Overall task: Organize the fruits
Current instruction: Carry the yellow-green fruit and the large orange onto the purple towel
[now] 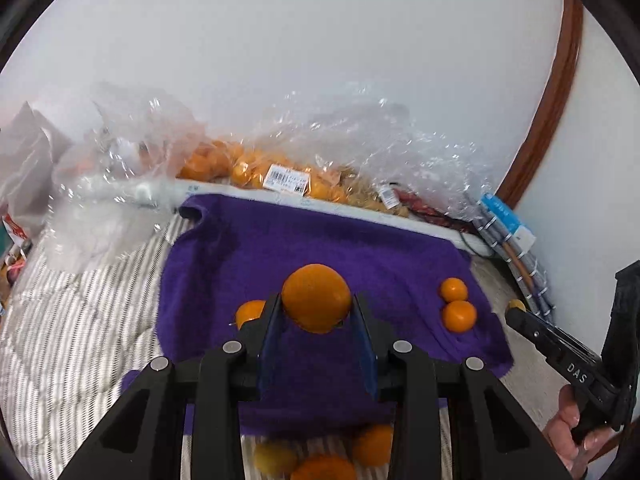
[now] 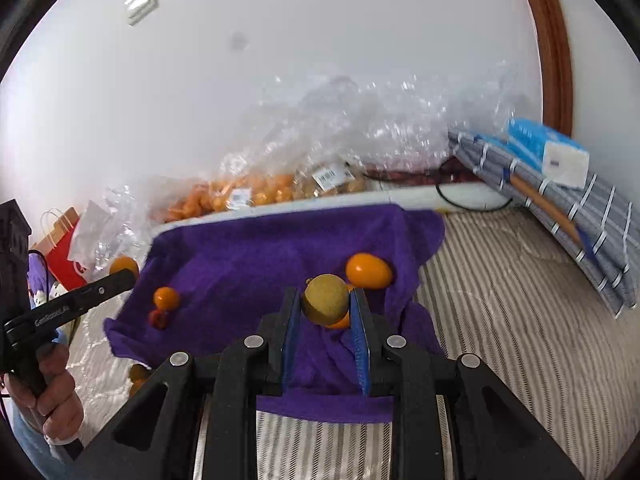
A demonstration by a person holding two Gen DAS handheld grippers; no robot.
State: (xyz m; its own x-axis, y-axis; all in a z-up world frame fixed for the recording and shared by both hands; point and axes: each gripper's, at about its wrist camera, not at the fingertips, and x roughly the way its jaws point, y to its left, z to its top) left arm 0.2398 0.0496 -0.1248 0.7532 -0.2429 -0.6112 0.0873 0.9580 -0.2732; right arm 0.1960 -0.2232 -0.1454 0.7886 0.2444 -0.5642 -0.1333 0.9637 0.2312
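Fruits lie nearest the left camera: 3 blurred citrus pieces (image 1: pixel 324 460) sit on the striped bedding (image 1: pixel 72 344) just below the near edge of the purple towel (image 1: pixel 304 240). Above them the left tongs (image 1: pixel 316 312) pinch a large orange (image 1: pixel 316 298) between the blue pads (image 1: pixel 270 344), holding it over the middle of the towel. Another orange (image 1: pixel 249 313) peeks out just beside the left finger. To the right on the towel, 2 small oranges (image 1: pixel 456 306) rest touching each other, 1 behind the other.

In the right wrist view, the right tongs (image 2: pixel 326 306) grip a dull yellow-green round fruit (image 2: pixel 325 299) between their pads over the towel's right part. An orange fruit (image 2: pixel 340 322) shows partly behind it, and an oval orange one (image 2: pixel 369 270) lies just beyond on the towel. Far to the left on the towel sits a small orange (image 2: pixel 166 298) with a red scrap (image 2: pixel 159 318) just beside it.

Beyond the towel's far edge runs a white ledge (image 1: pixel 420 224), and on it lie clear plastic bags of small oranges (image 1: pixel 256 170) with barcode labels (image 1: pixel 286 178). At the far right, a striped grey cloth (image 2: pixel 580 220) leans by the wall with a blue-and-white pack (image 2: pixel 548 152) on top. A red paper bag (image 2: pixel 60 248) stands at the far left.
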